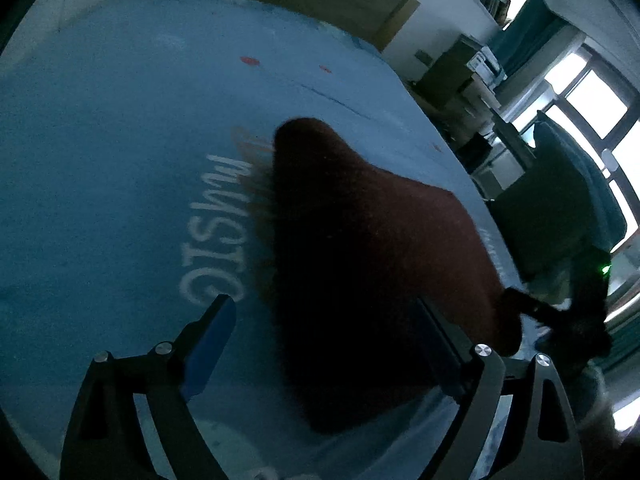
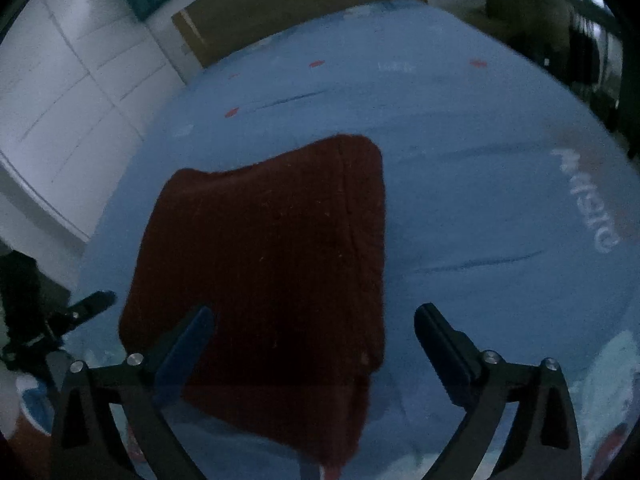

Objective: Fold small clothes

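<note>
Lying flat on the blue cloth (image 2: 460, 184), the dark red knitted garment (image 2: 272, 272) forms a folded, roughly rectangular block with rounded corners; a ribbed weave and one lengthwise crease are visible in the right wrist view. In the left wrist view the same garment (image 1: 360, 248) appears as a dark tapering mass, and its surface detail is lost in shadow. The cloth is smooth, bears small red marks and pale lettering (image 1: 218, 236), and covers the whole work surface.

The left gripper (image 1: 328, 344) stands spread above the garment's near edge, its pads clear of the fabric. The right gripper (image 2: 316, 344) is likewise spread wide over the garment and pinches nothing. Each gripper also shows at the edge of the other's view.

The garment's near edge is cut off by the gripper frames. Beyond the cloth, a wooden board (image 2: 288, 4), pale wall panels and bright windows (image 1: 592, 96) are blurred.
</note>
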Motion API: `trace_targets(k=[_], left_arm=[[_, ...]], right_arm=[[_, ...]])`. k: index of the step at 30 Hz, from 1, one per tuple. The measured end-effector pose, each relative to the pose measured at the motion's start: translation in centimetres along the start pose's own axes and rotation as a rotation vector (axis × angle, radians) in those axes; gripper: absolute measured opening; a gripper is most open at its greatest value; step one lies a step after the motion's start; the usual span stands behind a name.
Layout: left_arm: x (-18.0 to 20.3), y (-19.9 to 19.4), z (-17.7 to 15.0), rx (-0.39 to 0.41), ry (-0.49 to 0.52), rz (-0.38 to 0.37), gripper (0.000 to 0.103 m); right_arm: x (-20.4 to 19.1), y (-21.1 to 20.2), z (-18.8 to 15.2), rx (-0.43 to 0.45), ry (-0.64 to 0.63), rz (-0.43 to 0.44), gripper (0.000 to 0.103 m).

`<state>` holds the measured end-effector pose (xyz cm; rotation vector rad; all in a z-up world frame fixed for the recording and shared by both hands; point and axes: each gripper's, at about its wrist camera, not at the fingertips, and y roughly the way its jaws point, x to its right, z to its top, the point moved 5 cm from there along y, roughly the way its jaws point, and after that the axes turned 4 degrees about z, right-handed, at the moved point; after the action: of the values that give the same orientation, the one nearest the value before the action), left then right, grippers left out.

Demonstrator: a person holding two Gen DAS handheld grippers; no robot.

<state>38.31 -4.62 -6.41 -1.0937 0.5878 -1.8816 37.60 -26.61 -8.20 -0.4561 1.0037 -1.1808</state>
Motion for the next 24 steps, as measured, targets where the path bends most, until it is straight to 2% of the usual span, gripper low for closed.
trace_targets(k=[4,8,10,17,19,20,21,23,24], left_arm=[[0.2,2.4,0.8,-0.057,-0.004,-0.012,0.087],[0.3,4.0,0.9,-0.101,-0.015,-0.083,0.088],[0.0,4.4,1.1,-0.116,-0.032,-0.113,0.089],[-1.1,5.1,2.5,-0.15,-0.091,-0.256,0.087],[-1.5,4.9,2.9,-0.148,-0.103,-0.293,0.08],[-1.8,4.8,3.1,-0.148,-0.117,-0.315,0.077],[-2.3,4.7,3.3,-0.148,-0.136,-0.337,0.072],[-3.0,4.4,3.7,-0.153,-0.162,-0.378,0.065],[-3.1,4.0,4.0,-0.151,-0.157,-0.385,0.062]], right_arm=[[1.3,2.6,-0.3,-0.087,0.065,0.071,0.101],[1.9,4.9,-0.6,-0.148,0.096,0.14,0.101],[2.2,5.8,-0.6,-0.162,0.123,0.188,0.101],[2.1,6.7,-0.2,-0.165,0.11,0.257,0.102],[1.8,6.8,-0.2,-0.174,0.1,0.292,0.096],[1.7,6.9,-0.1,-0.177,0.102,0.319,0.08],[1.5,7.1,-0.2,-0.185,0.124,0.377,0.078],[1.5,7.4,-0.2,-0.18,0.147,0.408,0.076],[1.4,7.4,-0.2,-0.176,0.153,0.419,0.071]])
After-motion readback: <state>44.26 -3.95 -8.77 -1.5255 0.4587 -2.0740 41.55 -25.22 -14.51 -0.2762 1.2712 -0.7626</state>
